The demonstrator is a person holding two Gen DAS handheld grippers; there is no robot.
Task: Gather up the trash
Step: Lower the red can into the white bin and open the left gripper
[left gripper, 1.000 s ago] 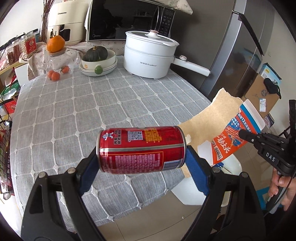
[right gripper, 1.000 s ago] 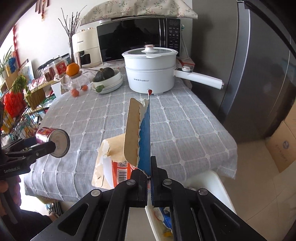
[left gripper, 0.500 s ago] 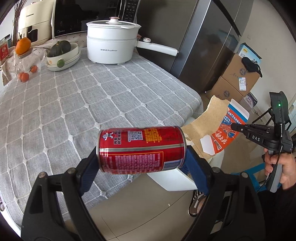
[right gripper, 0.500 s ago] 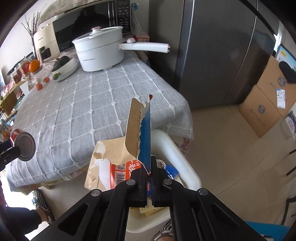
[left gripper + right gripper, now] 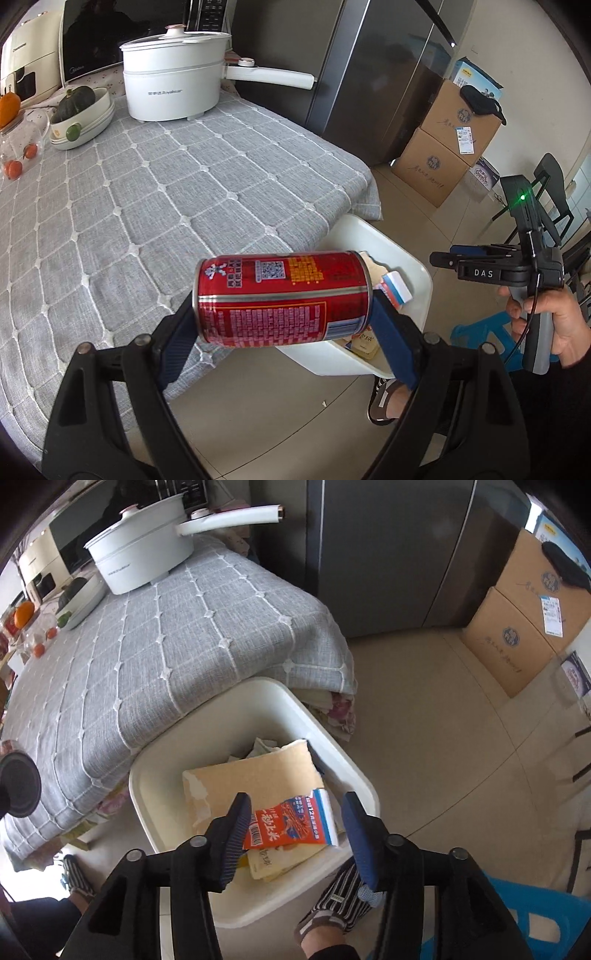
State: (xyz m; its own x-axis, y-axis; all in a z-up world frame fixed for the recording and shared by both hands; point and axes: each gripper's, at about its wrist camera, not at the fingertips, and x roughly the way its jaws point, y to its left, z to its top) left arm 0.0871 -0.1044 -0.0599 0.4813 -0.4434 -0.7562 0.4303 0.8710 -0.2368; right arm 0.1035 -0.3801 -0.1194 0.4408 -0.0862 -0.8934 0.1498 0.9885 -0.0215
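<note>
The table (image 5: 155, 206) wears a soft grey quilted cloth, stitched in white lines into squares with little knots at the crossings. At its far end stands a smooth white electric pot (image 5: 173, 74) with a long straight handle, and left of it a shallow cream bowl (image 5: 83, 118) holding a dark green squash. Behind them rises a brushed steel fridge (image 5: 369, 59), and plain brown cardboard boxes (image 5: 443, 147) are stacked on the glossy beige floor tiles to the right.

The left gripper (image 5: 282, 308) has its blue ribbed pads spread wide and pressed on the two ends of a red can (image 5: 282, 299), which lies sideways between them. The can is a shiny metal cylinder with a silver band along its length, a small square code and dense white print. It is held in the air just off the near edge of the table, above the rim of the bin.

The right gripper (image 5: 293, 834) hovers over the bin, its jaws opening, the pads clear of anything. Below them a torn carton (image 5: 273, 801) lies flat on top of the rubbish, brown raw card on one side, orange and blue print on the other.

The bin (image 5: 258, 701) is a white plastic tub with rounded corners, tucked against the table's corner on the floor.
</note>
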